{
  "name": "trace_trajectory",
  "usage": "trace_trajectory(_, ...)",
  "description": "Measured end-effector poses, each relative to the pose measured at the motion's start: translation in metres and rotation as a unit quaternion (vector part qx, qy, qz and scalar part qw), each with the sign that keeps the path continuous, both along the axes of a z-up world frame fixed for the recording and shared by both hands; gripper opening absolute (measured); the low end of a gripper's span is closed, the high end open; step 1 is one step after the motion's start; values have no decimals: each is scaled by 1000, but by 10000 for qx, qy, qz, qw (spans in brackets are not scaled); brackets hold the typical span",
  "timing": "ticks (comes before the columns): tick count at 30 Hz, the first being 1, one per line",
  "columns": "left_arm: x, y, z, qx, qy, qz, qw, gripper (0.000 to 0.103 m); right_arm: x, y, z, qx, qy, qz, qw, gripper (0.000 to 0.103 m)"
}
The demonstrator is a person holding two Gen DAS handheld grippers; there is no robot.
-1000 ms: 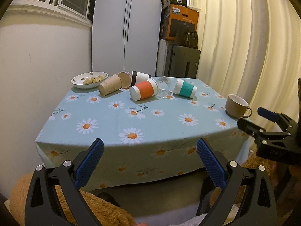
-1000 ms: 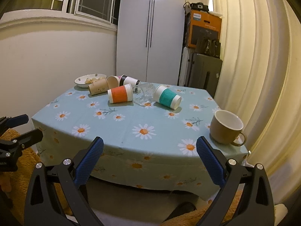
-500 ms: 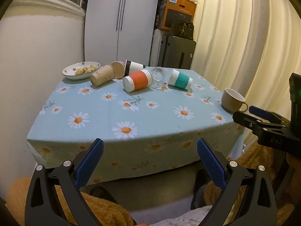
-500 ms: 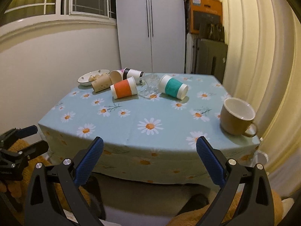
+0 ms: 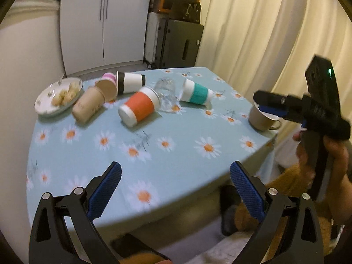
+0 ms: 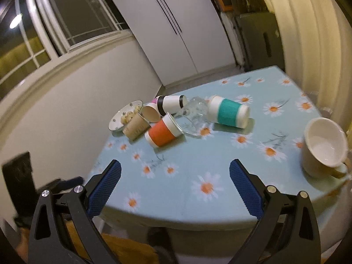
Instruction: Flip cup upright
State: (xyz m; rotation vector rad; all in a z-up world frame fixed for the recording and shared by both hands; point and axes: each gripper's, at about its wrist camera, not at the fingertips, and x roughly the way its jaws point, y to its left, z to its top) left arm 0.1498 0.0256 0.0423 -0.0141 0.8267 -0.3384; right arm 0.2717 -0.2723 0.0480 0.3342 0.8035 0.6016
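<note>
Several cups lie on their sides on the daisy tablecloth: an orange-sleeved cup (image 5: 138,107) (image 6: 164,133), a teal-sleeved cup (image 5: 197,92) (image 6: 228,112), a black-banded white cup (image 5: 131,82) (image 6: 171,103), a brown paper cup (image 5: 89,104) (image 6: 136,126), a pink-striped cup (image 5: 108,80) and a clear glass (image 5: 167,94) (image 6: 193,116). A tan mug (image 5: 261,120) (image 6: 323,147) stands upright at the right edge. My left gripper (image 5: 176,176) is open and empty above the table's front edge. My right gripper (image 6: 175,176) is open and empty; in the left wrist view its fingers (image 5: 272,106) hover by the mug.
A bowl of snacks (image 5: 58,95) (image 6: 125,115) sits at the back left. The table (image 5: 176,154) stands near a white wall on the left and cream curtains (image 5: 253,33) on the right. A white wardrobe (image 5: 103,22) and stacked luggage (image 5: 182,41) stand behind.
Both grippers have risen and moved forward over the table's front edge, now looking down on the cups. The right gripper has come up close beside the mug. Both stay open.
</note>
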Motion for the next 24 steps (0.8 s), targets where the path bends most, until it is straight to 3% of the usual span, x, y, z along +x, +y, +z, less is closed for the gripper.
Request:
trace_trajectory(3,40,-1,-1,256,249,-232,9991,95,29,6,3,338,477,4,9983,98)
trace_trajectory(7,89,1,-3,778,494,-399,9949,95,65,15,-7,868,1558,187,9838,97)
trace_trajectory(12,148,-3,-14,1124,1003,-870,9848,95,85,18,-19,1045,2130,153,9713,97)
trace_trajectory(16,191,-7,-36,1180,1502,-1191,9743,94,98,13,-37,1194,2345,67,9647,97)
trace_trajectory(19,214,-11,-50,1278,1716,-1324,9678,84,101,5,-53,1150,2506,-77,9612,96)
trace_trajectory(24,237,-25,-73,1807,1909,-1605,9514,83,105,-8,-69,1099,2683,-118,9570,96)
